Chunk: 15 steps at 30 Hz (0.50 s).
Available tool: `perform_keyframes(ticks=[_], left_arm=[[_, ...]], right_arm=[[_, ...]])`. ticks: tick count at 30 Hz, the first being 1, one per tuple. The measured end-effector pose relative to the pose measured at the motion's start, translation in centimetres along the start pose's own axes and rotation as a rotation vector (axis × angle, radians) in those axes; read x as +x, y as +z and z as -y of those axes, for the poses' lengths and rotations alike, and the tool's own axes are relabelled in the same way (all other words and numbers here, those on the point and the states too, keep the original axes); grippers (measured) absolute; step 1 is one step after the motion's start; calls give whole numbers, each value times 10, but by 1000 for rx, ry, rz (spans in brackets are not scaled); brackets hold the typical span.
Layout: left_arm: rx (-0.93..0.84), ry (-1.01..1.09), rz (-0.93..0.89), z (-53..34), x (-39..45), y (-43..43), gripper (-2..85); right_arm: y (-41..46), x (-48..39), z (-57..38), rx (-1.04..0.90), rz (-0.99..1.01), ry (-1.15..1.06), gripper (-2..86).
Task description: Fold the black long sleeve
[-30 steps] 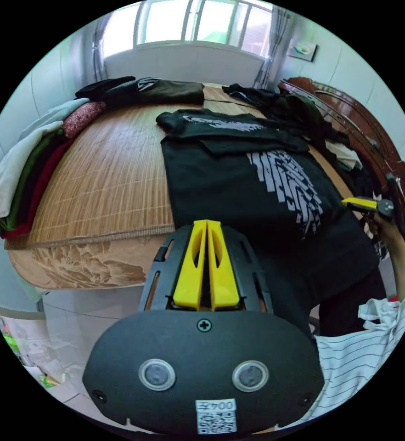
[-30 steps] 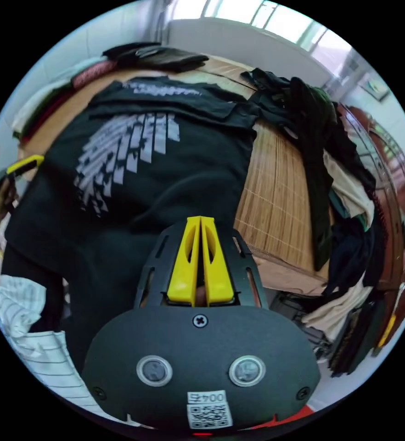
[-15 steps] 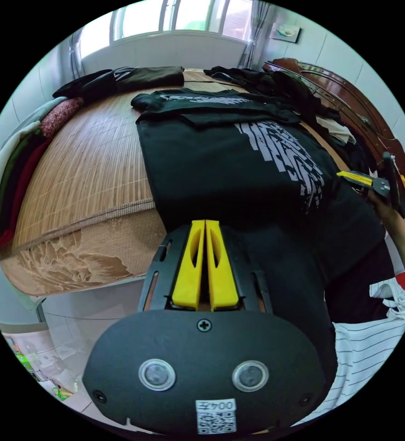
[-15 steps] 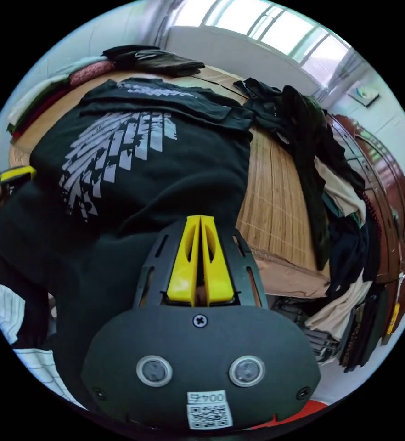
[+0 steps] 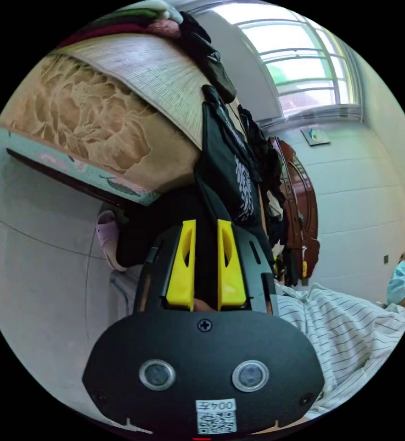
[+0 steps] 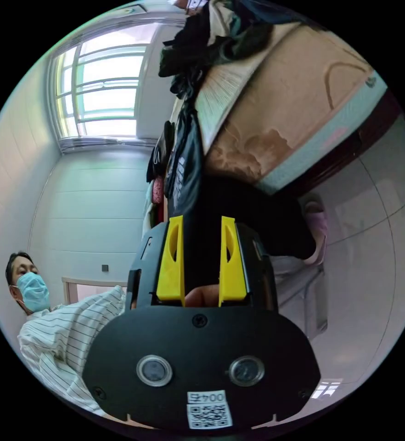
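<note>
The black long sleeve (image 5: 232, 170) with a white print lies on the bed, and its lower part hangs over the bed's edge. In the left gripper view my left gripper (image 5: 207, 223) is at that hanging cloth, its yellow jaws a little apart with black cloth in the gap. The right gripper view shows the same shirt (image 6: 184, 170) draped over the edge. My right gripper (image 6: 201, 219) is at its hanging part, its jaws parted wider and black cloth between them. Both views are rolled onto their sides.
A bamboo mat (image 5: 156, 78) covers the bed, whose side panel (image 6: 276, 119) drops to the tiled floor. Folded clothes (image 5: 143, 23) and a loose dark pile (image 5: 262, 151) lie on it. A person in a striped shirt (image 5: 349, 330) stands close by. A pink slipper (image 6: 315, 229) lies under the bed.
Both cameras have dropped below the bed's edge and rolled about a quarter turn. The jaws of both grippers, shut before, now stand apart with black cloth between them.
</note>
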State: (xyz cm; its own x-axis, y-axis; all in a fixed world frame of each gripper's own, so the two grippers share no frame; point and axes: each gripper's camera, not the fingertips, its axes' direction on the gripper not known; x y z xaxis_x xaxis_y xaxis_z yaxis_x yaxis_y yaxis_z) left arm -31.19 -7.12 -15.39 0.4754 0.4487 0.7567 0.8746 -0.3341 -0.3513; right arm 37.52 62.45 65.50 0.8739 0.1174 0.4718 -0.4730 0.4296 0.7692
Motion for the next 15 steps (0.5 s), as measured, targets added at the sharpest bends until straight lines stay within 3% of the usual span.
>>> perform_keyframes(ticks=[4,7,15], left_arm=[[-28,-107,-161,-7,-15,-26,106],[-65,-95,-170,-3,-4,-33,117],[-89,-95,-160,12,16,-38,125]], right_arm=[[1,17,-1,-33,114,41,123],[-8,15,7,-27,216,37,122],[-35,8,16,-40,154,30,118]])
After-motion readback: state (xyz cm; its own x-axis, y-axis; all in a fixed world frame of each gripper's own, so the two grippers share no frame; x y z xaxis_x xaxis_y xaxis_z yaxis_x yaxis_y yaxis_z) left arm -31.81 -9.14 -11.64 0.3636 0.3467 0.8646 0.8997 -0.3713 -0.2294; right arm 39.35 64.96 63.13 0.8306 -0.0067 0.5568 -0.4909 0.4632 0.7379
